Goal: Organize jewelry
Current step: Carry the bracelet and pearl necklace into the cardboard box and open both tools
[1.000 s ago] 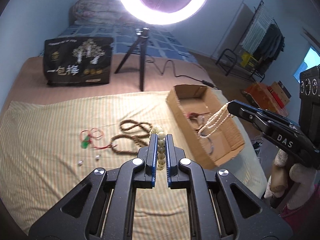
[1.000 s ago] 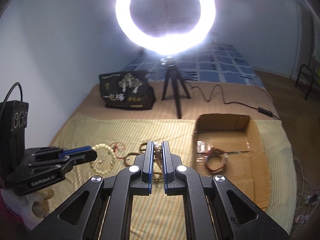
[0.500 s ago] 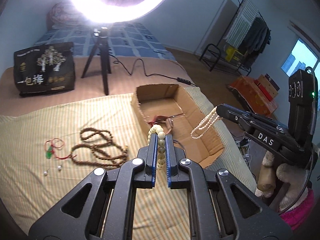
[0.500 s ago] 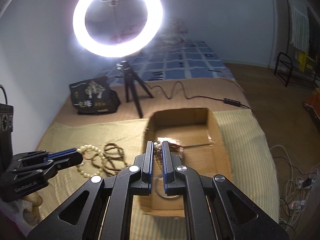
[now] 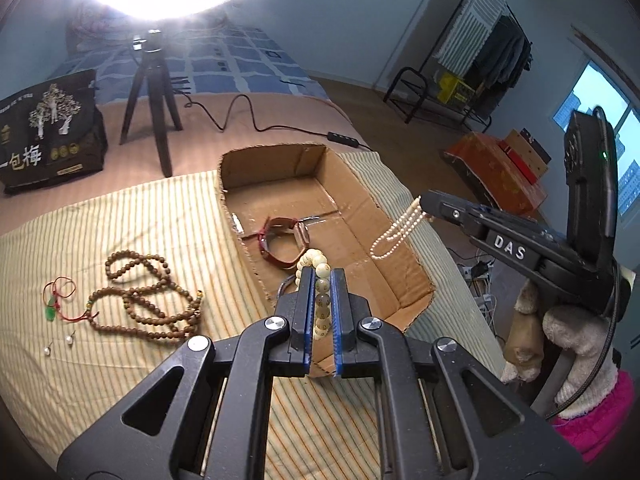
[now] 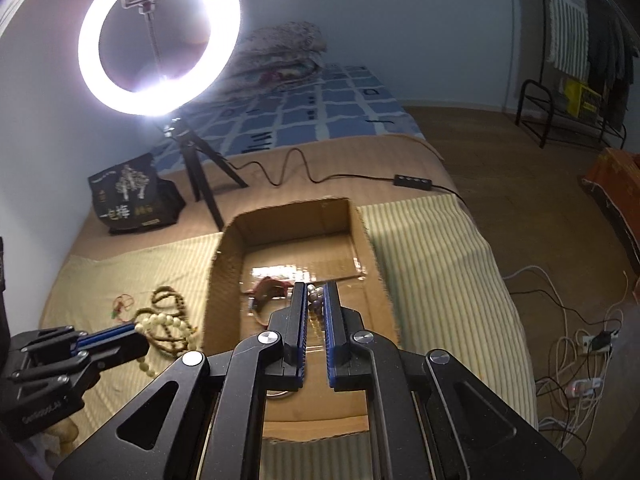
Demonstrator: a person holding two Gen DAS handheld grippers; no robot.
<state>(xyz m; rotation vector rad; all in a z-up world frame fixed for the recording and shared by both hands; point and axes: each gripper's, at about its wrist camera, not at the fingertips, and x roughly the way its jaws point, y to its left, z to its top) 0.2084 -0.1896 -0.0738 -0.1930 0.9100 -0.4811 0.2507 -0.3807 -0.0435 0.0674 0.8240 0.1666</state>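
While both grippers pinch beads, pearl strand (image 5: 394, 232) at two o'clock hangs over the cardboard box (image 5: 416, 264); release next.

Cream bead bracelet (image 5: 321, 280): clamped between left gripper (image 5: 322, 276) fingers; pearl strand (image 5: 396, 232): dangling from right gripper (image 6: 316, 300) over cardboard box (image 5: 412, 276); brown bead necklace (image 5: 144, 304): coiled, left of left gripper.
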